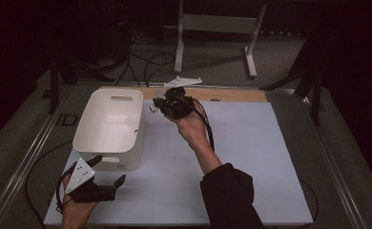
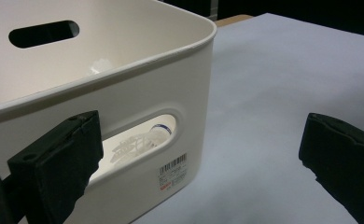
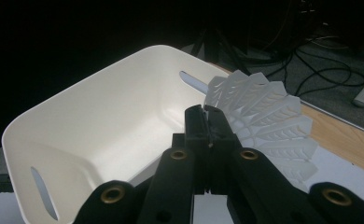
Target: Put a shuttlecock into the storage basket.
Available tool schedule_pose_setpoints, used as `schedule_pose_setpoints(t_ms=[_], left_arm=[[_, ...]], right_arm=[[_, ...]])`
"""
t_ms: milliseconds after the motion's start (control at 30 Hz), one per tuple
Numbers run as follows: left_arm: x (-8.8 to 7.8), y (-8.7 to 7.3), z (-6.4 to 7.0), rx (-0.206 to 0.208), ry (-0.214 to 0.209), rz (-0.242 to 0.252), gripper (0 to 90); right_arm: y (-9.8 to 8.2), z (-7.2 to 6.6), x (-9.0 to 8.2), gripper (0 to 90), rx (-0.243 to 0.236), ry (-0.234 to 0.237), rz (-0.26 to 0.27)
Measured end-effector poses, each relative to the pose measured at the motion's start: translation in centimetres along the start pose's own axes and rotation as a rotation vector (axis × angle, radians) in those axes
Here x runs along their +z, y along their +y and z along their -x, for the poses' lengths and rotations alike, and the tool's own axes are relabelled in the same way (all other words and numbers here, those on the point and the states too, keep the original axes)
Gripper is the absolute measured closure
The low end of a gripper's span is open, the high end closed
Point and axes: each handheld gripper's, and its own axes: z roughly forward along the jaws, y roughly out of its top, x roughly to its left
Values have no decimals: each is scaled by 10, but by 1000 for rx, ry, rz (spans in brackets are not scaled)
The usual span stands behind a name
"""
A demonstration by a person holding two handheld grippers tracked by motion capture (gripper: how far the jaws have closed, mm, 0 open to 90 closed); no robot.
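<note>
Shuttlecocks into the bin, that's the job, and I'm mid-carry on one now.

Far left first: my left gripper (image 1: 108,179) sits low at the near left corner of the mat (image 1: 251,157), jaws spread wide with nothing between them, just parked beside the near wall of the bin (image 1: 105,164). In the left gripper view one pad is right up near the handle slot, and through that slot I can see a shuttlecock (image 2: 140,142) already lying inside on the floor of the bin.

Moving right, the bin stands on the left half of the mat, open side up.

Then my right gripper (image 3: 209,122), held up above the mat just right of the bin's far right corner. Its jaws are pinched tight on the edge of the skirt of the second shuttlecock (image 3: 264,123), feathers fanned out to the right of the pads in the right gripper view.

How I'd do this bit well: I'm not over the opening yet, so I'd slide left until the whole skirt clears the rim, dip a little, and only then let go. It's light stuff, so a high drop could bounce it out. I reckon the left gripper steadying the bin wouldn't hurt either.
</note>
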Motion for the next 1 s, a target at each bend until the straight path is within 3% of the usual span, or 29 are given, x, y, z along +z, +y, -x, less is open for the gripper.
schedule_pose_setpoints(t_ms=[1000], left_arm=[[0,-1,0,1,3,-4,5]], right_arm=[[8,-9,3,900,-15,22,15]])
